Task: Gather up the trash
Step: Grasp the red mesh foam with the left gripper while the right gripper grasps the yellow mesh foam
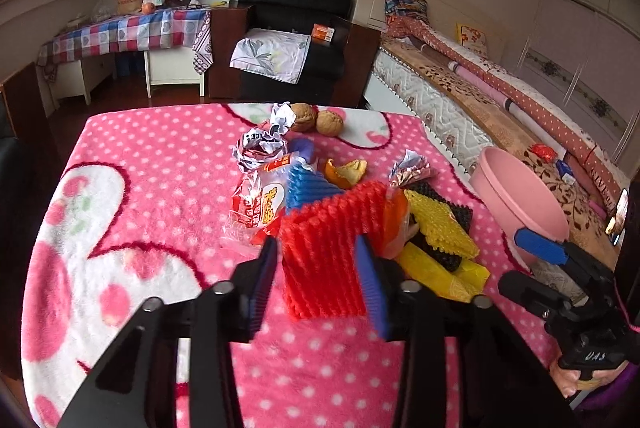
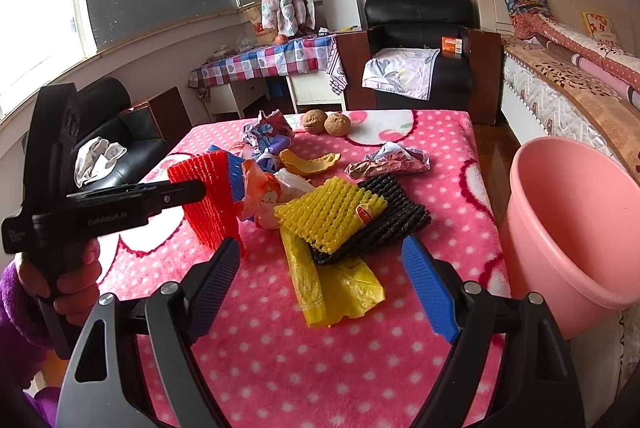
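Pink polka-dot blanket is covering the surface (image 2: 360, 348), and trash is lying scattered across it. Left hand-held gripper (image 1: 316, 268) is clenching on the red foam net (image 1: 328, 244), which is standing upright on the blanket with both blue pads pressing its sides. Right hand-held gripper (image 2: 320, 288) is hanging released above a yellow bag (image 2: 340, 292); nothing is sitting between its pads. Just beyond it, a yellow net (image 2: 332, 216) is lying on a black net (image 2: 396, 220). Orange peel (image 2: 308, 160), crumpled wrappers (image 2: 388, 160) and two walnuts (image 2: 326, 123) are lying farther back. A pink bucket (image 2: 580, 228) is standing beside the surface's right edge.
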Action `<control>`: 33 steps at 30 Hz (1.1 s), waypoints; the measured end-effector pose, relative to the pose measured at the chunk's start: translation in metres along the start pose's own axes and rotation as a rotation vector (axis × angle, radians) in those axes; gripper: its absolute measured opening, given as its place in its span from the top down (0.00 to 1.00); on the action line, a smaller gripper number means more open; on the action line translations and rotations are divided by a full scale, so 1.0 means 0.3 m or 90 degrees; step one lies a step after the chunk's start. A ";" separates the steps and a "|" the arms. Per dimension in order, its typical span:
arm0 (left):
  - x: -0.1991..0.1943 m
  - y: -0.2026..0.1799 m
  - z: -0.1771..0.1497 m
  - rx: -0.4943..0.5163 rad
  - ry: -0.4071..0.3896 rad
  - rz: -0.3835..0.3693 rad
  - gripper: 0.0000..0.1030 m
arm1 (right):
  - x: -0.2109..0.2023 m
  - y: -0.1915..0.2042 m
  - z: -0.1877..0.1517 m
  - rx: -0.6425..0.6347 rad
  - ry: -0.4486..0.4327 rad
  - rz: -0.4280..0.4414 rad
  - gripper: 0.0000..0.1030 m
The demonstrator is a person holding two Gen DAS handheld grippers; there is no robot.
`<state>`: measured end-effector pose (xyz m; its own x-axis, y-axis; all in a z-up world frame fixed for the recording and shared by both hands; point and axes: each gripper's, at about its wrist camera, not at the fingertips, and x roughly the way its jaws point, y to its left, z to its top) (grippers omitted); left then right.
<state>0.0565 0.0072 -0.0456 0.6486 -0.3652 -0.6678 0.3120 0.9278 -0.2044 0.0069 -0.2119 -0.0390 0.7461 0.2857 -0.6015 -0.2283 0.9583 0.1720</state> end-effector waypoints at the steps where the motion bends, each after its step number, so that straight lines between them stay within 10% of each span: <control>1: -0.001 -0.005 -0.004 0.004 0.001 0.001 0.73 | 0.004 -0.001 0.002 0.002 0.002 0.000 0.19; 18: -0.170 0.044 -0.006 -0.058 -0.029 -0.021 0.89 | 0.077 -0.012 0.047 0.012 0.038 0.014 0.35; 33: -0.208 0.010 0.076 -0.058 -0.041 -0.015 0.89 | 0.169 -0.073 0.057 0.047 0.121 0.040 0.83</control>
<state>0.0327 0.0311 0.0119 0.6856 -0.3883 -0.6158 0.2646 0.9209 -0.2861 0.0606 -0.2182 -0.0600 0.5991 0.3447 -0.7227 -0.2188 0.9387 0.2663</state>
